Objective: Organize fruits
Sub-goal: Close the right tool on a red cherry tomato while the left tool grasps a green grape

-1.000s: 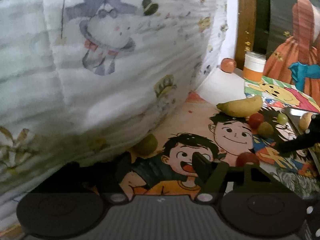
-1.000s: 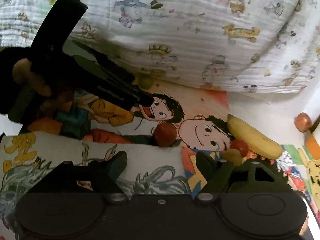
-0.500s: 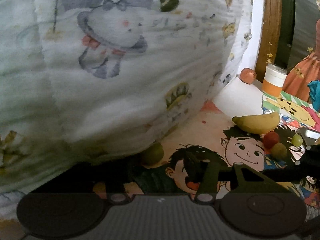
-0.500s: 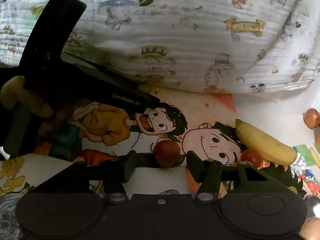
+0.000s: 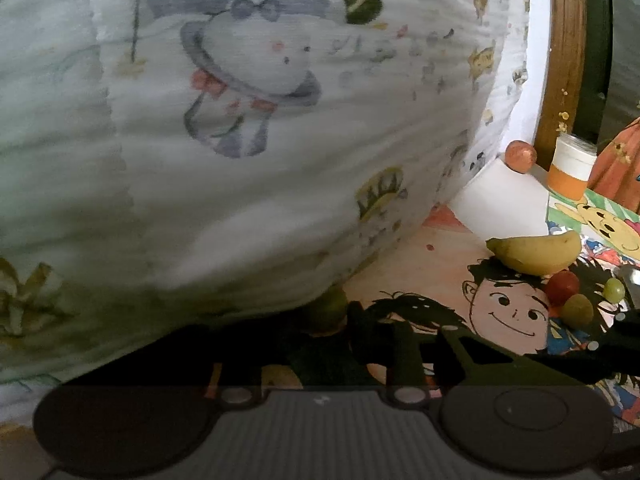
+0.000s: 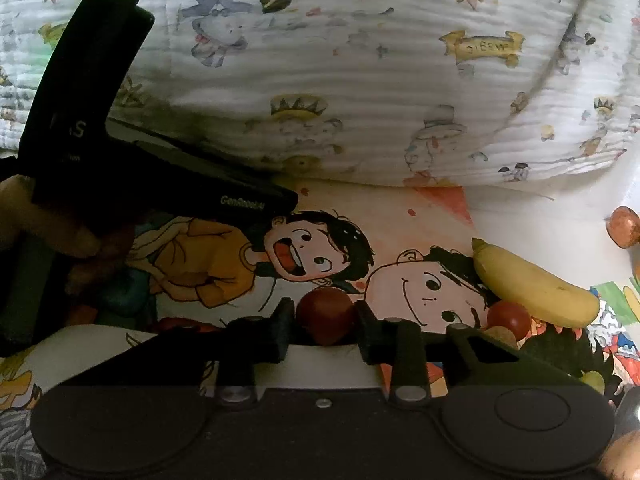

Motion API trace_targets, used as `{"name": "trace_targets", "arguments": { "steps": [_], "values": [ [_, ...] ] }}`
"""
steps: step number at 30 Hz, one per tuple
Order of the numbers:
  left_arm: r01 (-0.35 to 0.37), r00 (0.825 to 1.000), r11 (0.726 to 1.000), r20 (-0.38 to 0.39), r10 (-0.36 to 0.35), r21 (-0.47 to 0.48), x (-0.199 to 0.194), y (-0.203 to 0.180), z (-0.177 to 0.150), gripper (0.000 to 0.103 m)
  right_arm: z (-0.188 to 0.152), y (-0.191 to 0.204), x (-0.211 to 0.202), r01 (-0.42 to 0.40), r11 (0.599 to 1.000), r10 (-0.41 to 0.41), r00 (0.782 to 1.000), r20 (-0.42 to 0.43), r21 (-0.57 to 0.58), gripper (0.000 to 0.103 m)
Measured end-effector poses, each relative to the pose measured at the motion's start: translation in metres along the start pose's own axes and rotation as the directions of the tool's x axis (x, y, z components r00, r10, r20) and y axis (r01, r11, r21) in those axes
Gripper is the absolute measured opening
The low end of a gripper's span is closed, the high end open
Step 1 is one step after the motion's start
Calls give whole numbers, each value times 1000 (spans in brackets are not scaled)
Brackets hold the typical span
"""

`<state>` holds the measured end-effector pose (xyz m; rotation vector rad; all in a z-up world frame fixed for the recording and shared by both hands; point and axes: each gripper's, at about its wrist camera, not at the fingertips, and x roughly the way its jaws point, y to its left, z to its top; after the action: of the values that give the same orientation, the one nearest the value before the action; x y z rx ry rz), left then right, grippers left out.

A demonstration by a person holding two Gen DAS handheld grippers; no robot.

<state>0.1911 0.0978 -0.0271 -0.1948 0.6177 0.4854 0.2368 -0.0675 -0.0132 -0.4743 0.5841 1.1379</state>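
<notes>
A small green fruit (image 5: 326, 312) lies at the foot of the printed pillow (image 5: 240, 160), and my left gripper (image 5: 326, 322) is shut on it; its left finger is lost in shadow. In the right wrist view a hand holds that left gripper (image 6: 280, 200) with its tip under the pillow edge, and the green fruit is hidden there. A round red fruit (image 6: 326, 316) sits on the cartoon-print sheet (image 6: 400, 216) between the fingers of my right gripper (image 6: 326, 322). Its jaws are closing, with both pads against the fruit.
A banana (image 6: 532, 284), a small red fruit (image 6: 510, 318) and green grapes (image 5: 614, 289) lie to the right. Farther back are a brown-red fruit (image 5: 520, 156), an orange-and-white jar (image 5: 572, 168) and a wooden frame (image 5: 560, 60). The pillow (image 6: 360, 80) walls off the far side.
Both grippers' jaws have drawn in from wide. The left gripper has closed on the green fruit. The right gripper has come up to the red fruit and closed on it.
</notes>
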Motion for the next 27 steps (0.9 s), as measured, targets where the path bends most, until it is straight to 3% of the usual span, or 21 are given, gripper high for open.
{"name": "trace_targets", "arguments": {
  "steps": [6,16,27],
  "values": [
    [5,1000,1000,6,-5,1,-3,-2,-1,28,-2,0,-2,10,1000,-10,1000,7,23,33],
    [118,993,993,-12,-117,19,-20,-8,-9,28,-8,0,-15,36,993,-40,999,34,110,33],
    [194,981,980,4,-194,49,-50,-20,-16,28,-20,1,-74,105,966,-135,984,113,238,33]
  ]
}}
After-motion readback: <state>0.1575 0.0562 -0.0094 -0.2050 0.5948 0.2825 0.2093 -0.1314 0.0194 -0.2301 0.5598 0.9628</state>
